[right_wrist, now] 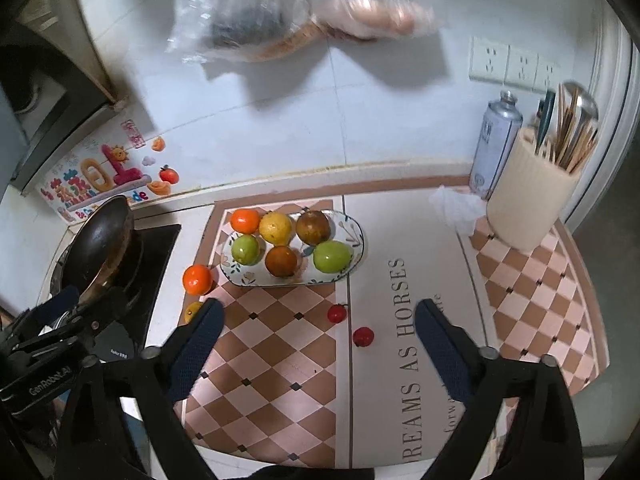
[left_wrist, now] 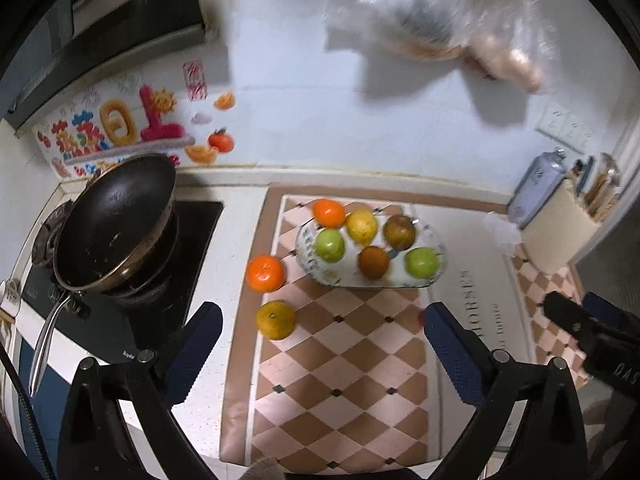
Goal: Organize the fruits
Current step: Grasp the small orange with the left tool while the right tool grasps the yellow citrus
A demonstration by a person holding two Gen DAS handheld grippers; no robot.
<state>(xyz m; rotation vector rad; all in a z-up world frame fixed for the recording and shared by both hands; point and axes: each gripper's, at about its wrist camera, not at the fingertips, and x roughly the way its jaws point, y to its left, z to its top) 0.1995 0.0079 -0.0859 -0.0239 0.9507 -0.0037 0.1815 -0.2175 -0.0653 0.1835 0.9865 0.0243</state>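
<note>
An oval patterned plate (left_wrist: pixel 434 240) (right_wrist: pixel 358 236) on the checkered mat holds several fruits: an orange, a yellow one, two green and two brown. An orange (left_wrist: pixel 265 273) (right_wrist: pixel 197 279) lies on the mat left of the plate. A yellow-orange fruit (left_wrist: pixel 276 319) (right_wrist: pixel 193 309) lies nearer, just left of my open left gripper (left_wrist: pixel 322 342). Two small red tomatoes (right_wrist: pixel 337 313) (right_wrist: pixel 363 336) lie between the fingers of my open right gripper (right_wrist: pixel 318 340). Both grippers are empty, above the mat's near part.
A black pan (left_wrist: pixel 112 220) (right_wrist: pixel 98 240) sits on the stove at left. A cream utensil holder (right_wrist: pixel 532 204) (left_wrist: pixel 560 228), a spray can (right_wrist: pixel 494 144) and crumpled plastic (right_wrist: pixel 456 208) stand at back right. A plastic bag (right_wrist: pixel 304 4) hangs above on the wall.
</note>
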